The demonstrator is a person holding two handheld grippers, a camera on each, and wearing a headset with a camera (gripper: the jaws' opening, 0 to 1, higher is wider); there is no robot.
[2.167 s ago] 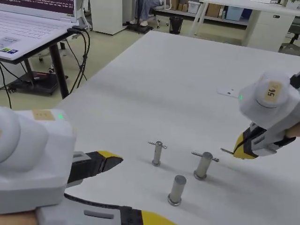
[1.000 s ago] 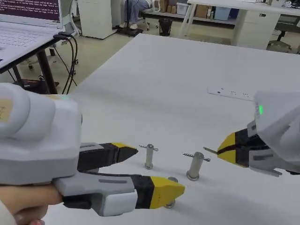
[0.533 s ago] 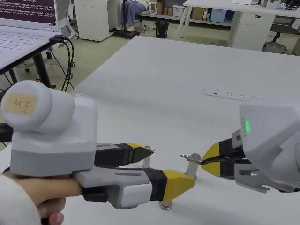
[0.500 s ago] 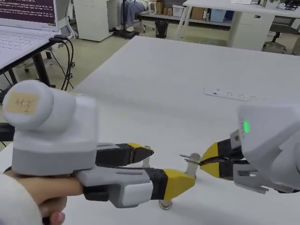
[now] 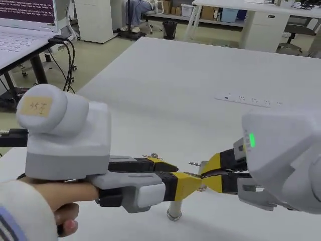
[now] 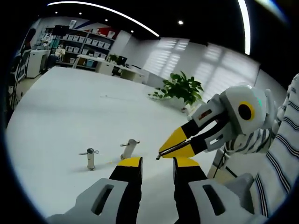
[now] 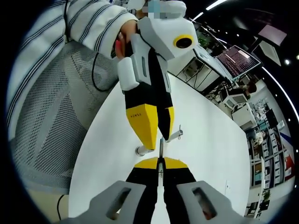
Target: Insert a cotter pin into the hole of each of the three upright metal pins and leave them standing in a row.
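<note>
Pins of grey metal, three of them, stand upright on the white table (image 5: 200,75), each a short plain cylinder. The bare pin (image 5: 174,210) has nothing through its top (only its lower part and small flat foot are seen, under the left gripper (image 6: 158,162)). Behind the bare pin stand the first fitted pin (image 6: 90,161) and the second fitted pin (image 6: 127,151), crossed at the head by the first cotter pin (image 6: 88,152) and the second cotter pin (image 6: 132,141). The third cotter pin (image 7: 160,148), a thin dark rod, is just above the bare pin. It is pinched between the pressed-together jaws of the right gripper (image 7: 160,164) and sticks out beyond their tips. A hand (image 5: 52,201) holds the left gripper level. Its yellow-tipped jaws are spread with a gap between them and reach over the bare pin; I cannot tell if they touch it. The right gripper points toward the left one, and the tips nearly meet above the bare pin. Count: three metal pins, three cotter pins, two grippers
</note>
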